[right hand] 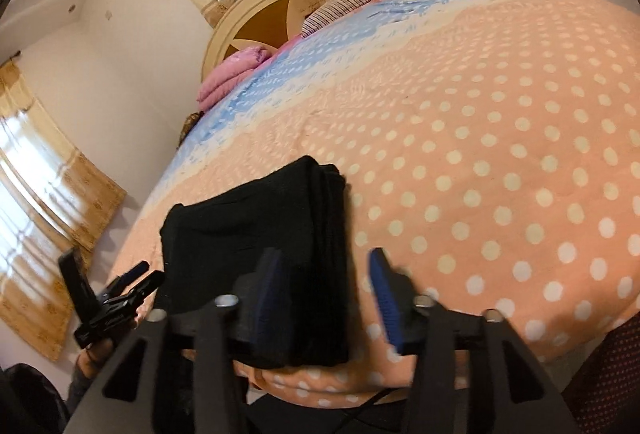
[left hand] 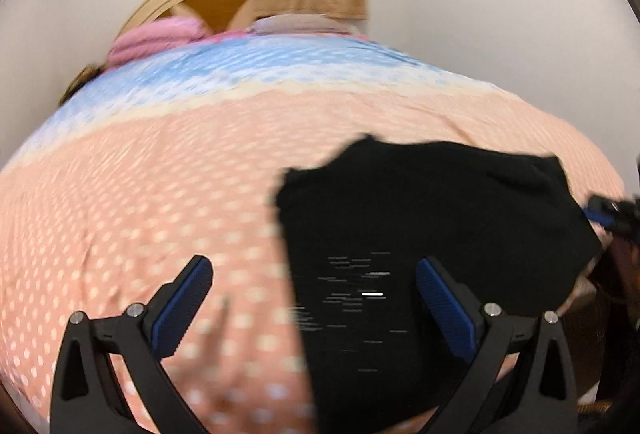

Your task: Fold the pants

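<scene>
Black pants (right hand: 256, 234) sat folded near the bed (right hand: 500, 154) edge. Both tools, left (left hand: 314, 304) and right (right hand: 328, 298), were spread and empty. Any snag while backing off could've undone that stack, I'd guess.

The left hand-held gripper (left hand: 314, 298) has its blue-padded fingers (left hand: 182, 308) spread wide with nothing between them. The right hand-held gripper (right hand: 328, 298) is also parted and empty, its fingers (right hand: 386, 298) less widely spread and blurred.
</scene>
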A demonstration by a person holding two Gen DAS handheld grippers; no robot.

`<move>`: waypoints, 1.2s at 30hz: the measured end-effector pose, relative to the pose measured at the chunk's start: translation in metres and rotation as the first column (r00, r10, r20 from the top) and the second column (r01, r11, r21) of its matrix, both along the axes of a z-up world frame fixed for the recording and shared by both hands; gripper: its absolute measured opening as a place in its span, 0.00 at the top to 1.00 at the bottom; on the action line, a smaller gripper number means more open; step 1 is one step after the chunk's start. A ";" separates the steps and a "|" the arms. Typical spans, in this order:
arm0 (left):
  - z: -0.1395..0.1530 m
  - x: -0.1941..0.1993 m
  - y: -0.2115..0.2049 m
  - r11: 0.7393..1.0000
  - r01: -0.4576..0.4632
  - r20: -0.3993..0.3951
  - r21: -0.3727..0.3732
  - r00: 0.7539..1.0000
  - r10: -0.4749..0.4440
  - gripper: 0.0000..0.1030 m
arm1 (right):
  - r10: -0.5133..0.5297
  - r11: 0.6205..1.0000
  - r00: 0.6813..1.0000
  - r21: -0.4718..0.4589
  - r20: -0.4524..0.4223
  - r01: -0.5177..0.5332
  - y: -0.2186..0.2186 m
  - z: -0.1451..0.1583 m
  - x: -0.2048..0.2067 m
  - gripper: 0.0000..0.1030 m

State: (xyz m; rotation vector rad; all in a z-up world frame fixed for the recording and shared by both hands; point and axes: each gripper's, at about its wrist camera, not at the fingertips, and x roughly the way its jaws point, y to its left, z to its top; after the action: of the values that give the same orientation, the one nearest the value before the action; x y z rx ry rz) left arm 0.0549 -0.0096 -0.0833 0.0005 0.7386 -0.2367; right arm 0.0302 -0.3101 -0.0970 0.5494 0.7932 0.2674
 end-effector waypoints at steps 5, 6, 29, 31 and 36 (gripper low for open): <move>-0.019 0.014 0.026 0.994 -0.040 -0.080 -0.097 0.996 0.033 0.00 | 0.029 1.000 0.999 0.005 -0.032 -0.029 0.004 -0.013 0.006 0.44; -0.021 0.015 0.025 0.994 -0.034 -0.085 -0.107 0.996 0.025 0.00 | 0.033 0.999 0.999 -0.002 -0.027 -0.033 0.005 -0.013 0.007 0.44; -0.022 0.026 -0.010 0.996 0.068 -0.036 -0.061 0.997 -0.070 0.14 | 0.039 0.999 0.997 -0.037 0.065 -0.037 0.033 -0.018 0.022 0.56; -0.021 0.023 -0.012 0.994 0.086 -0.031 -0.066 0.996 -0.089 0.18 | 0.046 0.998 0.997 -0.049 0.060 -0.043 0.035 -0.020 0.024 0.56; -0.022 0.023 -0.013 0.991 0.107 -0.026 -0.083 0.994 -0.110 0.25 | 0.046 0.999 0.998 0.004 0.045 -0.046 0.028 -0.026 0.027 0.57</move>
State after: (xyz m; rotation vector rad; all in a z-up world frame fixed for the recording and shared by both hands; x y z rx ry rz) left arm 0.0777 -0.0225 -0.1052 -0.0409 0.7601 -0.3712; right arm 0.0574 -0.2822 -0.1226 0.5287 0.7629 0.3227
